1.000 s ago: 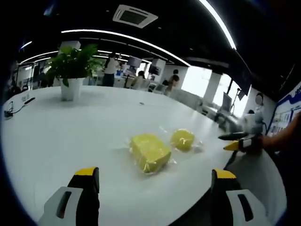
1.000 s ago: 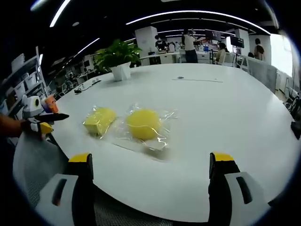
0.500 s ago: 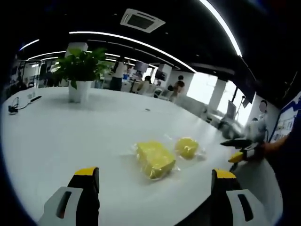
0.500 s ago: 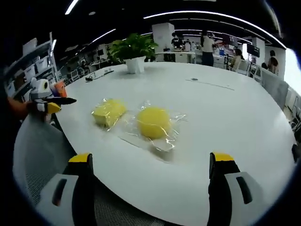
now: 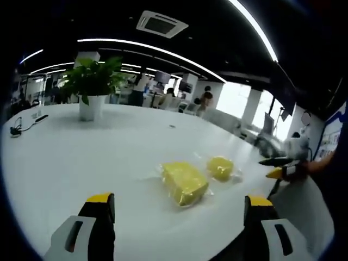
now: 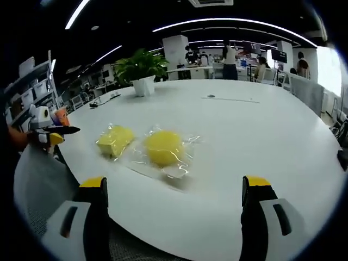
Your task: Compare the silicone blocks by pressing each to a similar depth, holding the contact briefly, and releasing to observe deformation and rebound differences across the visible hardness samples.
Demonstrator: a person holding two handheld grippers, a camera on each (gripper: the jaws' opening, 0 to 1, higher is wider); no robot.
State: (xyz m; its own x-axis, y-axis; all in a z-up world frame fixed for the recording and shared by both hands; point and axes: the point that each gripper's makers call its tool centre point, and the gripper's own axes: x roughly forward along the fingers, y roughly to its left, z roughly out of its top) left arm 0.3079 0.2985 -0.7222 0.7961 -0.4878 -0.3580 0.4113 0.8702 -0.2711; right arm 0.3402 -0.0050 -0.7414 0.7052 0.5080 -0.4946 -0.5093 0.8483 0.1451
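Left gripper (image 5: 179, 209), jaws standing wide apart and gripping nothing, is hovering at the near edge of the round white table (image 5: 70, 157), clear of both samples. Rectangular yellow silicone block (image 5: 185, 182), sealed in clear film, is lying on the table ahead of this gripper, between its jaw lines and apart from both tips. Round yellow silicone block (image 5: 221, 167), also in clear film, is lying just beside the rectangular one, on the side away from the potted plant (image 5: 91, 87). Right gripper (image 6: 176, 209), jaws likewise spread and empty, is hovering at the table edge; in its view the round block (image 6: 162, 148) is sitting ahead between the jaws and untouched, with the rectangular block (image 6: 115, 140) just beside it, toward the potted plant (image 6: 140, 69) side. Each gripper is also showing small at the table rim in the other's view: the right one (image 5: 278, 167) and the left one (image 6: 54, 134), both well apart from the blocks. Potted plant is standing far across the table from both samples.
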